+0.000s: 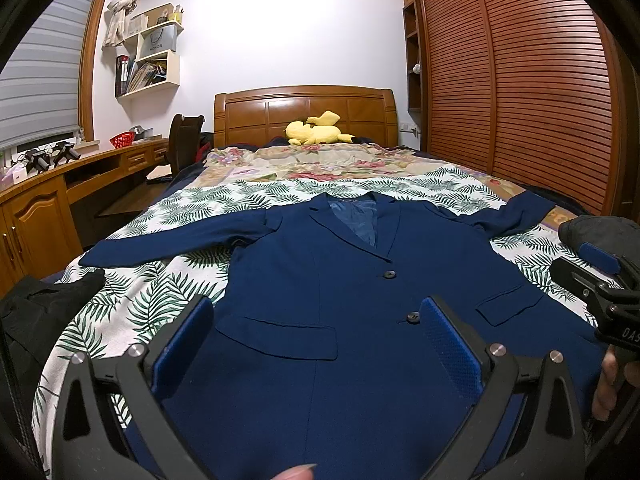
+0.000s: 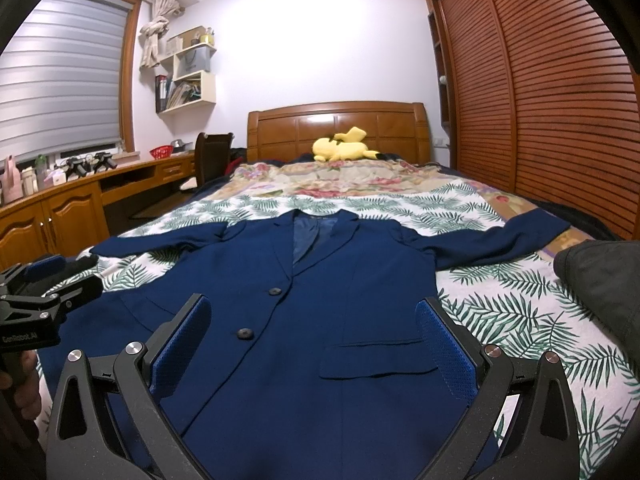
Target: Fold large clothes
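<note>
- Lying flat and face-up on the bed with the white, green palm-leaf printed sheet point(image 1: 160, 292), the navy blue buttoned suit jacket point(image 1: 320, 280) has its collar toward the brown wooden headboard point(image 1: 304, 114) and its hem toward the cameras.
- The jacket's two sleeves are spread outward to either side; two dark buttons show down the front and a flap pocket sits on each side.
- A crumpled black garment point(image 1: 36, 312) rests on the sheet at the left edge, near the left sleeve cuff.
- The left gripper point(image 1: 318, 320), black with blue-padded fingers, hovers above the lower front of the jacket; the fingers are spread wide apart and hold nothing.
- The right gripper point(image 2: 312, 320), of the same build, hovers above the jacket's lower right side, over the flap pocket; its fingers are likewise spread wide and hold nothing.
- Whether either gripper touches the cloth cannot be determined.
- A yellow plush toy point(image 2: 344, 146) lies at the head of the bed, against the headboard, well apart from the jacket.
- A dark grey fabric item point(image 2: 600, 280) rests at the right edge of the bed, near the right sleeve.
</note>
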